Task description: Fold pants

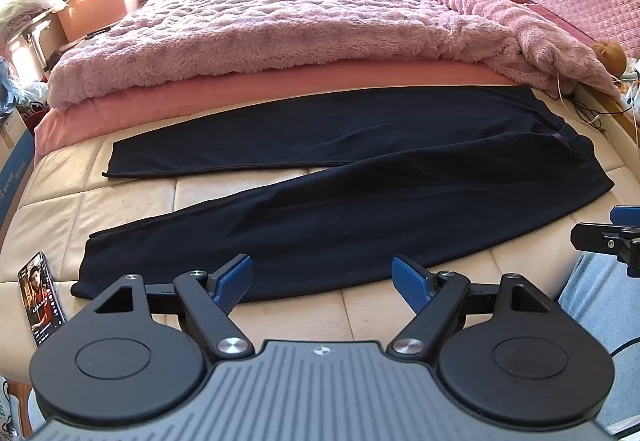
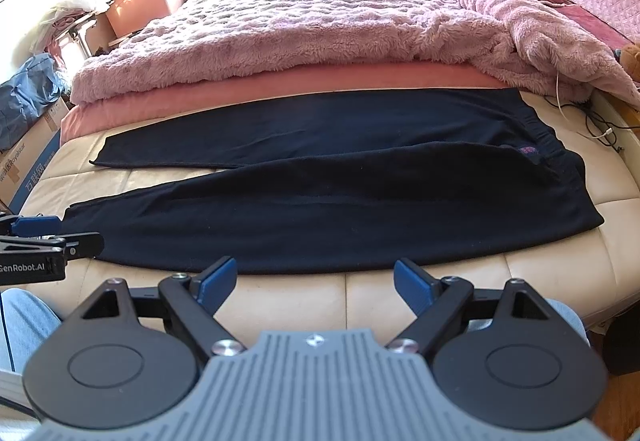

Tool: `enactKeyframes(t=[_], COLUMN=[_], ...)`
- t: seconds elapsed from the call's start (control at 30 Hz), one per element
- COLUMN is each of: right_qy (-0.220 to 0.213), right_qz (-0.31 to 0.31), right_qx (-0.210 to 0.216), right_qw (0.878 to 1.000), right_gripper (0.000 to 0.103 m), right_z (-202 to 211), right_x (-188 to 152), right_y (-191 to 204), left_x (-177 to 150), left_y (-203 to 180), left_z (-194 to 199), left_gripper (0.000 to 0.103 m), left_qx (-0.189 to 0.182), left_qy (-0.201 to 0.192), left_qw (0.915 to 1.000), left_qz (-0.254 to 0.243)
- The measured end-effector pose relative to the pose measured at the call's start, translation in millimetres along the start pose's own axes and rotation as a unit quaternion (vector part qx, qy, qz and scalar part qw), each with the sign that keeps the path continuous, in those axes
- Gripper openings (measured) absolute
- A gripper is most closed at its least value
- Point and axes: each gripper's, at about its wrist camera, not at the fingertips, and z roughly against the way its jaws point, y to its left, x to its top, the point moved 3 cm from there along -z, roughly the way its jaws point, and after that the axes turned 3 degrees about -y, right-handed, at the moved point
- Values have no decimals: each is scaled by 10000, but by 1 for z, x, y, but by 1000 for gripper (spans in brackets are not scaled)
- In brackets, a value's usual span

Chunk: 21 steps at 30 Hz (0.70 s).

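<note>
Dark navy pants [image 1: 340,209] lie flat on a cream mattress [image 1: 132,201], legs spread apart toward the left, waistband at the right. They also show in the right wrist view [image 2: 340,201]. My left gripper [image 1: 322,279] is open and empty, hovering over the near edge of the near leg. My right gripper [image 2: 314,281] is open and empty, just short of the pants' near edge, toward the waist end. The right gripper shows at the right edge of the left view [image 1: 616,237]; the left gripper shows at the left edge of the right view [image 2: 36,237].
A fluffy pink blanket [image 1: 280,25] is piled behind the pants over a pink sheet [image 1: 168,101]. A lit phone [image 1: 40,297] lies at the near left of the mattress. Cables [image 1: 592,113] lie by the far right corner. Boxes and bags [image 2: 32,109] stand left of the bed.
</note>
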Motion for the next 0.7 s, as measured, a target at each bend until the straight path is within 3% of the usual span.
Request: enactKeyframes(t=[0.7], right_qy=[-9], right_qz=[-13], right_qx=[0], right_qw=[10000], right_gripper=[82], right_z=[2], right_x=[0], right_y=[-1], left_x=[0], left_y=[-4], left_z=[2], left_gripper=[93], left_qx=[-40], left_qy=[2], left_qw=[10000], left_qz=[-2])
